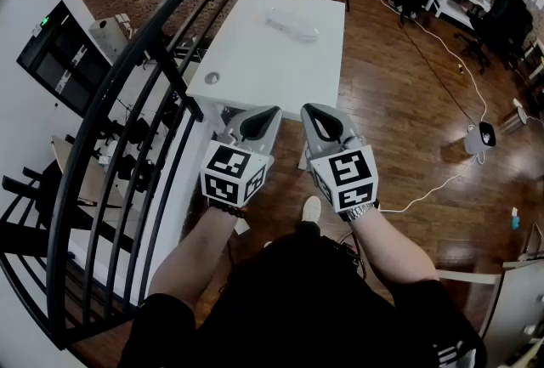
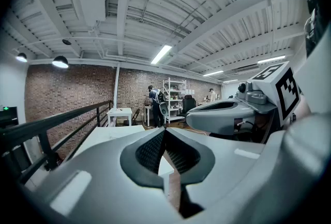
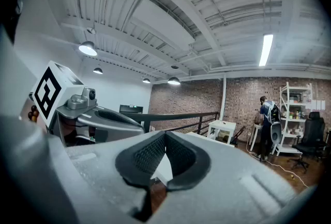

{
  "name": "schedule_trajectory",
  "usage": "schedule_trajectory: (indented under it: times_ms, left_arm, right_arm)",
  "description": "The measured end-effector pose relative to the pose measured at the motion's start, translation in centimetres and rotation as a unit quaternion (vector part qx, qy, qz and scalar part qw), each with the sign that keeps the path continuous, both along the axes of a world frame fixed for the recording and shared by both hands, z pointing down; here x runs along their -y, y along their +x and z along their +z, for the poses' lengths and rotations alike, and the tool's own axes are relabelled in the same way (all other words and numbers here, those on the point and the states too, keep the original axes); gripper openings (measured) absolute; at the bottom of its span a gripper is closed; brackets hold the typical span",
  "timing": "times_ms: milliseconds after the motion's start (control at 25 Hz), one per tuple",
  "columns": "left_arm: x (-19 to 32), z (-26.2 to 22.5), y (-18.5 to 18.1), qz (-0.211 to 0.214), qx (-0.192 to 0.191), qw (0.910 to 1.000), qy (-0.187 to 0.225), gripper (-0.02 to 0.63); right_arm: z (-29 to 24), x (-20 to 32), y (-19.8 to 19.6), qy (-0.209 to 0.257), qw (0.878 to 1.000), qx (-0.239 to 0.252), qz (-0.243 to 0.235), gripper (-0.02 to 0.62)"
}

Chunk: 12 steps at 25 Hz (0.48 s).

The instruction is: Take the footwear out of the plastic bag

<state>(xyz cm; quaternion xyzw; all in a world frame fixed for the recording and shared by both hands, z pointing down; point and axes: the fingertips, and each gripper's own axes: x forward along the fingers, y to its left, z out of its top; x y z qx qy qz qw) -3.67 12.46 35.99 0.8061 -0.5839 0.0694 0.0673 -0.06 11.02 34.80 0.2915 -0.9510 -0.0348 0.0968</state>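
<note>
Task not yet begun. The plastic bag (image 1: 293, 25), crinkled and translucent with a pale elongated form inside, presumably the footwear, lies untouched near the far edge of the white, matte, rectangular surface (image 1: 255, 60). The left claw (image 1: 270, 115) and right claw (image 1: 311, 113) hover side by side short of the near edge. Each is fully closed on nothing, its ribbed dark pads meeting. Remaining: reach the bag, open it, withdraw the footwear.
</note>
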Motion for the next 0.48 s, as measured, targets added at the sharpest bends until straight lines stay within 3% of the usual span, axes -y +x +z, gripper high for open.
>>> schedule_trajectory:
  times_ms: [480]
  left_arm:
    - [11.6, 1.4, 0.3, -0.022, 0.012, 0.9994, -0.024, 0.015]
  right_arm:
    - [1.6, 11.7, 0.7, -0.023, 1.0, 0.005, -0.019, -0.009]
